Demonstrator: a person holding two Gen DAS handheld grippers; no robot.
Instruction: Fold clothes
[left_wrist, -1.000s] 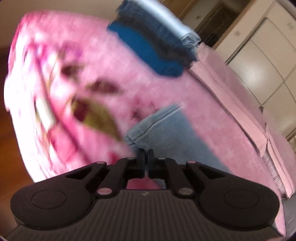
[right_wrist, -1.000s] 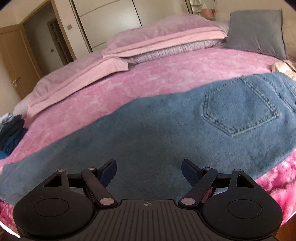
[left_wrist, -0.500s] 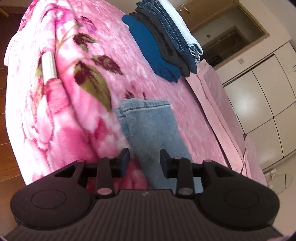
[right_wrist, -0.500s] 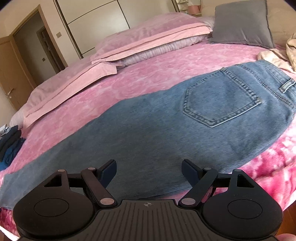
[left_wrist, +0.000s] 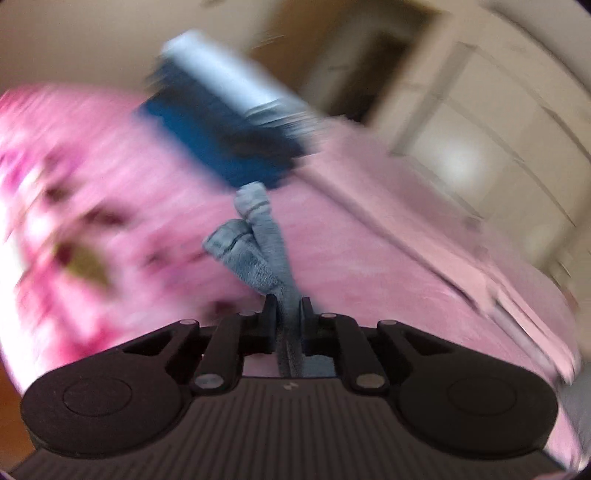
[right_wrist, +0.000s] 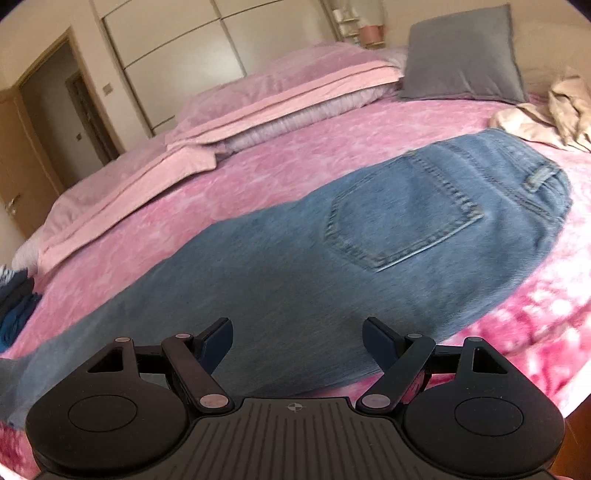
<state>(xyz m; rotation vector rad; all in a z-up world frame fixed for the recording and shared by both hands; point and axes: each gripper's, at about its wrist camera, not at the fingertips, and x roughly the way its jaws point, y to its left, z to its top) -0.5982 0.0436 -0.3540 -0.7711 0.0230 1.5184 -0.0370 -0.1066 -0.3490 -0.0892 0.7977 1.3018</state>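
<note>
Pink plush bedding (left_wrist: 369, 236) fills my left view, streaked with blur, and a stack of folded clothes (left_wrist: 229, 122) sits beyond. My left gripper (left_wrist: 285, 308) has its fingers pinched narrow on the hem end of the jeans (left_wrist: 258, 254), the denim bunched and rising away from the pads. That bunching worries me: I judge the hold takes a thin fold of cloth, and a quick swing could let the heavy denim slide out, or carry only one layer so the leg twists instead of folding flat. The stack lies close ahead too, and a sweep that way could knock it.

Over on my right, the same bedding (right_wrist: 258, 177) carries the jeans (right_wrist: 369, 258) laid long, back pocket up, waist toward a beige garment (right_wrist: 554, 110). My right gripper (right_wrist: 297, 334) hovers with fingers wide, holding nothing. Nothing pins the waist end, so a pull from the left may drag the whole pair along the blanket.
</note>
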